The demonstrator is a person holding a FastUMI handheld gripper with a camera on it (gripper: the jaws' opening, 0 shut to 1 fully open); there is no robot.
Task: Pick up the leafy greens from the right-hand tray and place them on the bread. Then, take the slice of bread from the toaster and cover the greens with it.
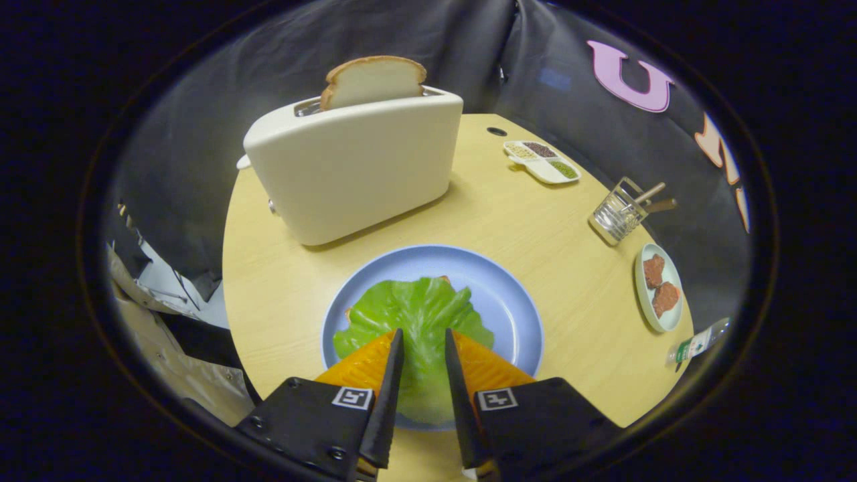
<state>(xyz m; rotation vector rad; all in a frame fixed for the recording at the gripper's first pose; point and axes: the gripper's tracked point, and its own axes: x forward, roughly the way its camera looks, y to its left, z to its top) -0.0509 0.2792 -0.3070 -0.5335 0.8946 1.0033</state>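
Greens [415, 314] sit on plate [499, 294], tool [423, 335] narrowly parted astride them; release fully, then go for toaster bread [372, 80].

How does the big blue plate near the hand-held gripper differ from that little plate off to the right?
The blue plate is pale blue and round; the small plate is whitish and looks oval. The blue plate carries a green lettuce leaf, while the small plate holds two brown pieces. The blue plate lies just ahead of the hand-held gripper, whose fingers stand apart over the leaf; the small plate sits near the table's right edge. Both rest flat on the wooden table.
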